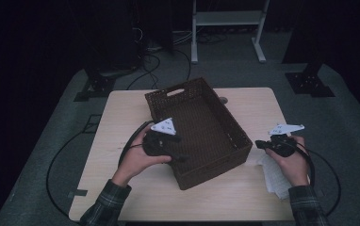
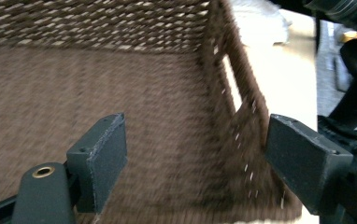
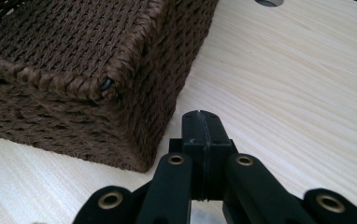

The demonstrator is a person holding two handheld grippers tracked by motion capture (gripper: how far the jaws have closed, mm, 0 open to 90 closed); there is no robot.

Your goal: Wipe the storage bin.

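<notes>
The left gripper (image 1: 180,157) stands open over the basket (image 1: 237,134) wall at 9 o'clock; the right gripper (image 1: 259,144) is closed empty, beside a white cloth (image 1: 273,176) on the bench (image 1: 121,108).

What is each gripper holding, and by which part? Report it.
Nothing is held. The left gripper stands open astride a wall of the basket, not clamping it; the right gripper is shut empty beside it.

We see a dark brown basket (image 1: 201,129) of rough woven fibre on a smooth, matt pale wood-grain table (image 1: 258,106). At its four o'clock lies a white, crumpled cloth (image 1: 273,176). The jaws look like matt black plastic.
</notes>
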